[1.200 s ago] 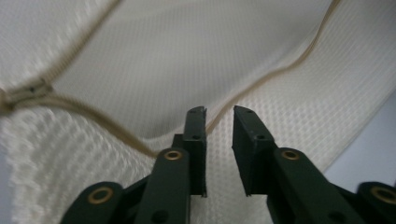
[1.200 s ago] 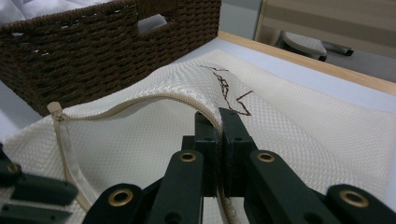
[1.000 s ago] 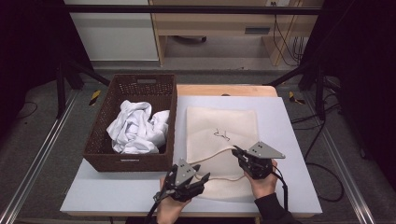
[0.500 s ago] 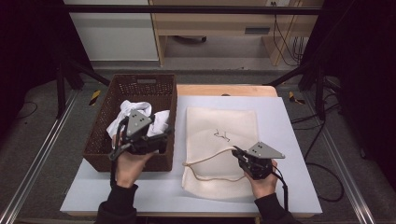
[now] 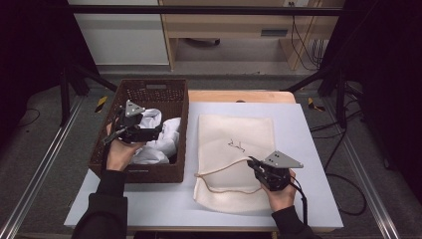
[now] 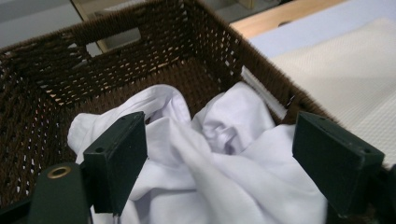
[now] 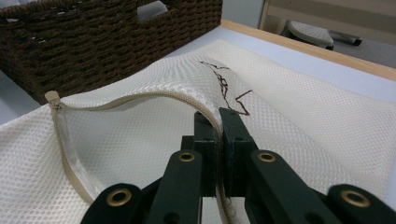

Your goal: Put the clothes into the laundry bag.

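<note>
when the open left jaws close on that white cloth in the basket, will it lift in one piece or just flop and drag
Probably floppy: the crumpled white cloth lies in soft folds in the brown woven basket, so it should sag and trail from the left gripper. It looks thin and light, so lifting should be easy. A trailing edge might catch on the rough wicker rim.

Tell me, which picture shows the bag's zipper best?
The right gripper view: the zipper runs close up to the shut right gripper pinching it. The high view shows it as a thin curved line. The left gripper view shows plain mesh.
</note>
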`<control>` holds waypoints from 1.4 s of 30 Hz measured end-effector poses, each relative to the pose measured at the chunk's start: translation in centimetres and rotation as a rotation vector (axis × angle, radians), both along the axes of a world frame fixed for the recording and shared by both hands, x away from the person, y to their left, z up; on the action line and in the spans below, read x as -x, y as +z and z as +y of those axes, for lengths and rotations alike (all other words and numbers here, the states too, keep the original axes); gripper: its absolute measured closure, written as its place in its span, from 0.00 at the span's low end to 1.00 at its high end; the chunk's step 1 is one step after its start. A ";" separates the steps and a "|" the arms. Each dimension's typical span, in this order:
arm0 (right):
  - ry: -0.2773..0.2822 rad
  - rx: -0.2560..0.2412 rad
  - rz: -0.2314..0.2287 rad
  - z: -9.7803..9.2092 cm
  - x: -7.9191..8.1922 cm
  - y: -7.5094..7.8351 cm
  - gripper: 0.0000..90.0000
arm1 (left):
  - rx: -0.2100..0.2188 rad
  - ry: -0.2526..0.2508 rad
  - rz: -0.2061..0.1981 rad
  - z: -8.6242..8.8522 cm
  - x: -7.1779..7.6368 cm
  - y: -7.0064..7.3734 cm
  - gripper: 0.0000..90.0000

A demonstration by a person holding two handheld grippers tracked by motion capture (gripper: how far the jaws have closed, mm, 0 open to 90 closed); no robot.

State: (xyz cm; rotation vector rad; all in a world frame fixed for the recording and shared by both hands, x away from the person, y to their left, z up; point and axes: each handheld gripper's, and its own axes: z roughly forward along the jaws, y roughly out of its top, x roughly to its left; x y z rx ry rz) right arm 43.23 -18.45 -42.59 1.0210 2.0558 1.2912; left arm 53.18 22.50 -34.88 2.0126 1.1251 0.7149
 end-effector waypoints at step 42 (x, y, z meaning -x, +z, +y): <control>0.004 0.007 0.031 -0.1 -0.2 -0.3 0.94 | -0.246 -0.058 0.464 -1.3 -4.3 -8.3 0.20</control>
